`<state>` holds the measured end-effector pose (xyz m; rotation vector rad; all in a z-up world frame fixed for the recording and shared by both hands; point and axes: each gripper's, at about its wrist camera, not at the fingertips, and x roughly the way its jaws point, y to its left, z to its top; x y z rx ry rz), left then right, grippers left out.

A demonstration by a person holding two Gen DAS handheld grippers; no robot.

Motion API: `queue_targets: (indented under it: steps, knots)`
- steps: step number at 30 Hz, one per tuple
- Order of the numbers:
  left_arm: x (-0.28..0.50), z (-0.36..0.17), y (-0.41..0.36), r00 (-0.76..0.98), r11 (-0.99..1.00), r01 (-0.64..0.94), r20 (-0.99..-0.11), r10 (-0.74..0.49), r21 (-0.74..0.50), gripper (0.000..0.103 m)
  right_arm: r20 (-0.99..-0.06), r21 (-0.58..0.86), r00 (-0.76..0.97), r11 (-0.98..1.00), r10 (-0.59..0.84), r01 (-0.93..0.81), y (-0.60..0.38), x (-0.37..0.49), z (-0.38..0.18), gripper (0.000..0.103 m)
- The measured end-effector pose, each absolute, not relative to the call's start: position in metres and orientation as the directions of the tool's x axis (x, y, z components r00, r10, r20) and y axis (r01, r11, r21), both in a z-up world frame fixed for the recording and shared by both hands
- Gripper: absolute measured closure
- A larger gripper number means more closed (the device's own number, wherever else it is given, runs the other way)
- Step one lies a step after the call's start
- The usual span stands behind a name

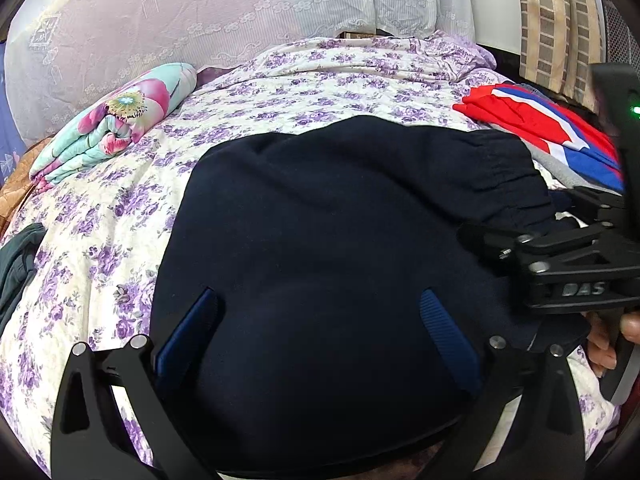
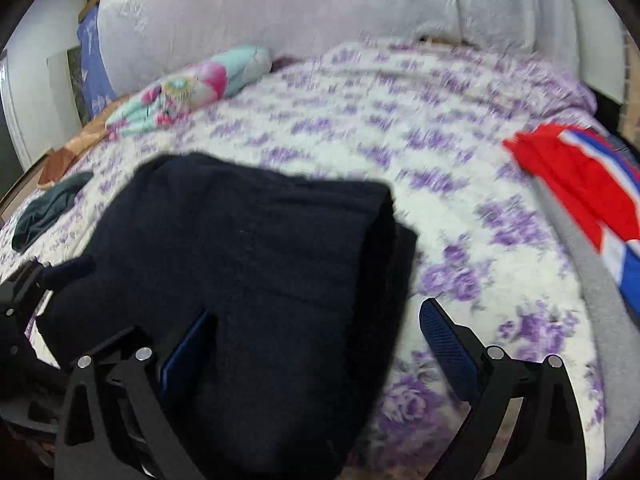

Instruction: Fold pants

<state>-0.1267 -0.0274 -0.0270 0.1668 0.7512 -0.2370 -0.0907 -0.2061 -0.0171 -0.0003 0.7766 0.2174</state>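
In the left wrist view we see the dark navy pants (image 1: 340, 260) filling the centre and lower part of the frame, lying folded on the purple-flowered bedspread (image 1: 100, 248), with the gathered elastic waistband (image 1: 504, 168) toward the right. The left gripper (image 1: 320, 336) has its two blue-padded fingers (image 1: 448, 336) spread wide over the cloth, pinching nothing. At the right edge sits the right gripper (image 1: 480, 240) (black, with a green light above it), its tip against the waistband side of the pants; from this view we cannot tell how far its jaws are apart. A hand (image 1: 612, 340) shows below it at the lower right.

The right wrist view is blurred, so we read it with some caution. There the right gripper (image 2: 320, 340) appears spread as well: one finger lies over the pants (image 2: 240, 260) at lower left, the other (image 2: 448, 356) over bare bedspread (image 2: 460, 208). The pants sit in the left and centre of that frame as a thick folded stack.

Around them: a rolled floral quilt (image 1: 116, 120) at upper left, a red, white and blue garment (image 1: 552, 128) at upper right resting on something grey, a dark green cloth (image 1: 18, 264) at the left edge, and a pale lace curtain (image 1: 200, 12) along the top.
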Motion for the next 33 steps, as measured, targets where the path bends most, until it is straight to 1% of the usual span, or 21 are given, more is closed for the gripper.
queue_targets:
  steps: [1,3,6,7,8,10,12,14,15,17,19,21,22,23,25,29,33]
  knots:
    - [-0.127,-0.027,-0.027,0.706,0.96,0.272,-0.691,-0.155,0.061,0.004,-0.676,0.093,0.708,0.977,0.204,-0.192,-0.209,-0.094,-0.015,0.004]
    - [-0.127,-0.027,-0.027,0.706,0.961,0.271,-0.691,-0.154,0.062,0.004,-0.661,0.174,0.705,0.966,0.258,-0.191,-0.222,-0.1,-0.015,0.004]
    - [-0.127,-0.027,-0.027,0.706,0.961,0.271,-0.691,-0.156,0.061,0.004,-0.677,0.374,0.623,0.912,0.393,-0.169,-0.248,-0.1,-0.03,0.003]
    - [-0.127,-0.027,-0.028,0.707,0.96,0.273,-0.69,-0.157,0.061,0.004,-0.665,0.438,0.604,0.885,0.439,-0.161,-0.256,-0.101,-0.036,0.003]
    - [-0.128,-0.027,-0.028,0.707,0.961,0.271,-0.69,-0.155,0.061,0.004,-0.636,0.48,0.611,0.862,0.472,-0.166,-0.263,-0.104,-0.035,0.003]
    - [-0.128,-0.027,-0.027,0.706,0.961,0.27,-0.69,-0.159,0.055,0.004,-0.612,0.513,0.617,0.842,0.495,-0.167,-0.268,-0.106,-0.036,0.003]
    - [-0.128,-0.027,-0.028,0.707,0.961,0.27,-0.69,-0.157,0.057,0.004,-0.618,0.504,0.617,0.848,0.488,-0.165,-0.265,-0.106,-0.036,0.003]
    - [-0.128,-0.027,-0.027,0.706,0.961,0.27,-0.69,-0.158,0.056,0.004,-0.628,0.47,0.634,0.87,0.45,-0.152,-0.262,-0.109,-0.032,0.003]
    - [-0.128,-0.027,-0.027,0.706,0.961,0.27,-0.69,-0.158,0.056,0.004,-0.629,0.441,0.663,0.889,0.406,-0.126,-0.262,-0.112,-0.028,0.003]
    - [-0.128,-0.027,-0.028,0.706,0.961,0.269,-0.69,-0.157,0.057,0.004,-0.609,0.389,0.722,0.917,0.328,-0.088,-0.264,-0.12,-0.018,0.003]
    - [-0.128,-0.027,-0.027,0.706,0.961,0.269,-0.69,-0.157,0.057,0.004,-0.599,0.368,0.734,0.924,0.32,-0.101,-0.262,-0.122,-0.014,0.003]
    - [-0.128,-0.027,-0.027,0.706,0.961,0.269,-0.69,-0.157,0.057,0.004,-0.671,0.331,0.665,0.935,0.328,-0.127,-0.251,-0.112,-0.026,0.003]
    - [-0.128,-0.027,-0.028,0.706,0.961,0.269,-0.691,-0.154,0.06,0.004,-0.691,0.354,0.627,0.925,0.36,-0.141,-0.249,-0.106,-0.033,0.003]
    - [-0.128,-0.027,-0.028,0.706,0.962,0.267,-0.691,-0.151,0.063,0.004,-0.691,0.394,0.6,0.906,0.404,-0.155,-0.251,-0.101,-0.038,0.003]
    - [-0.128,-0.027,-0.028,0.706,0.962,0.268,-0.691,-0.155,0.058,0.004,-0.666,0.448,0.595,0.879,0.45,-0.162,-0.258,-0.099,-0.038,0.003]
    - [-0.13,-0.026,-0.027,0.707,0.961,0.273,-0.686,-0.172,0.04,0.004,-0.647,0.461,0.608,0.871,0.46,-0.168,-0.259,-0.103,-0.037,0.003]
    - [-0.143,-0.019,-0.008,0.724,0.961,0.277,-0.654,-0.219,-0.016,0.004,-0.6,0.526,0.621,0.834,0.505,-0.17,-0.271,-0.107,-0.037,0.003]
